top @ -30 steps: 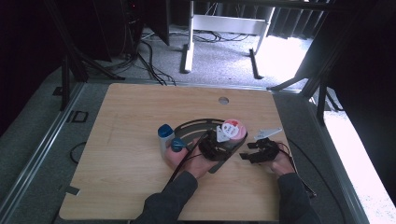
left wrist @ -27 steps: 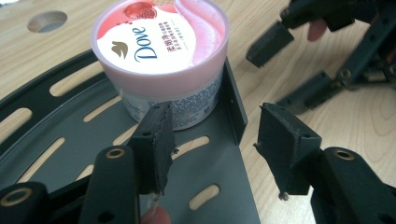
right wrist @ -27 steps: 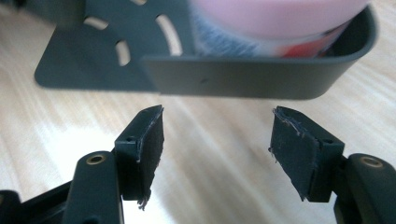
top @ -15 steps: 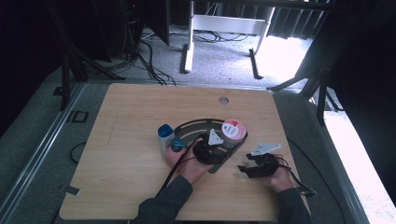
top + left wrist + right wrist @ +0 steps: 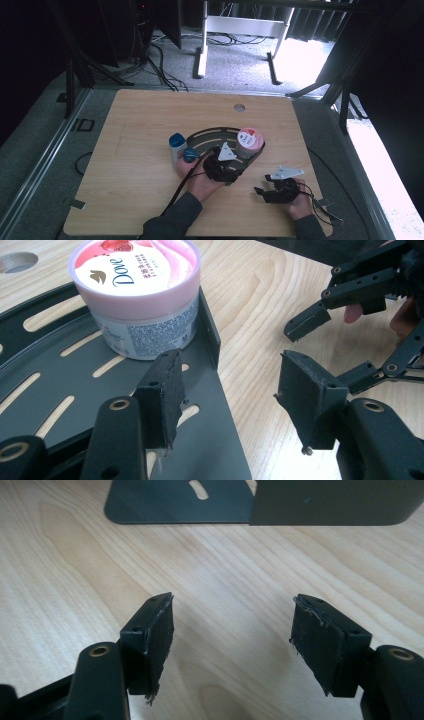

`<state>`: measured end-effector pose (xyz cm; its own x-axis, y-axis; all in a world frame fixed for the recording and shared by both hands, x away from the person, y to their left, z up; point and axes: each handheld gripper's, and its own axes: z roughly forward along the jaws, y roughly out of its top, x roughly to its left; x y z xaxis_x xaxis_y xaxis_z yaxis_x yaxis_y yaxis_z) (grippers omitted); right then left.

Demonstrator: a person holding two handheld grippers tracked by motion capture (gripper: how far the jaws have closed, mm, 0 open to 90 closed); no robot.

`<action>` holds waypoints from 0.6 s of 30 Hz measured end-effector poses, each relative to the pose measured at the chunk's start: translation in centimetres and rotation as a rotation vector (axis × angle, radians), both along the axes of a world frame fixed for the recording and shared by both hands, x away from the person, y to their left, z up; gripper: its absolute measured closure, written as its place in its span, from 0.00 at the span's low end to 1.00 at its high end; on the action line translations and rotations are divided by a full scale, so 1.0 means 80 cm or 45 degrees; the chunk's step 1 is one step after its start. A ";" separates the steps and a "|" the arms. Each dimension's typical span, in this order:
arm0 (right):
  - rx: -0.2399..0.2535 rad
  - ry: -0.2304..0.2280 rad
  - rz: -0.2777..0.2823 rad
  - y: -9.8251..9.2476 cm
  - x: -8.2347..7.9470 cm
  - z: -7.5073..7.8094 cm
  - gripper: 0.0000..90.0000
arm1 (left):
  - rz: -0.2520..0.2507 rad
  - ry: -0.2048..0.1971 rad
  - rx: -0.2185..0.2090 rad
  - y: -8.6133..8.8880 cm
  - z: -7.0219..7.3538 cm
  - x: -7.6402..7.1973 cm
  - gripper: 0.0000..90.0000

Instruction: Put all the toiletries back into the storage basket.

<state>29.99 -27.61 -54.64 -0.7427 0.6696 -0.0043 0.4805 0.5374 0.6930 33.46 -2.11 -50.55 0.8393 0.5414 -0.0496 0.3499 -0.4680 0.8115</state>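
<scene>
The left gripper (image 5: 227, 395) has just been opening, its jaws straddling the dark tray's (image 5: 75, 385) rim unclenched; the Dove tub (image 5: 137, 295) stands just ahead. The right gripper (image 5: 232, 640) gapes released, empty, nearby.

A round pink-lidded Dove cream jar (image 5: 135, 295) stands upright at the end of a curved, slotted dark metal tray (image 5: 210, 137) lying flat on the desk.
</scene>
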 end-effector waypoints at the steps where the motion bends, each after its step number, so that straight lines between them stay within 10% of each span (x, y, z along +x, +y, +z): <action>1: 0.002 -0.001 -0.002 0.001 -0.001 -0.001 0.36 | -0.002 -0.007 -0.001 0.001 0.000 -0.001 0.48; 18: 0.017 -0.028 -0.035 0.003 -0.009 -0.012 0.32 | 0.042 0.021 -0.015 0.017 0.011 -0.020 0.51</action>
<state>29.27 -27.33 -55.61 -0.7236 0.6902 -0.0110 0.4799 0.5145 0.7107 31.82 -0.79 -49.67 0.8202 0.5678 -0.0699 0.3781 -0.4463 0.8111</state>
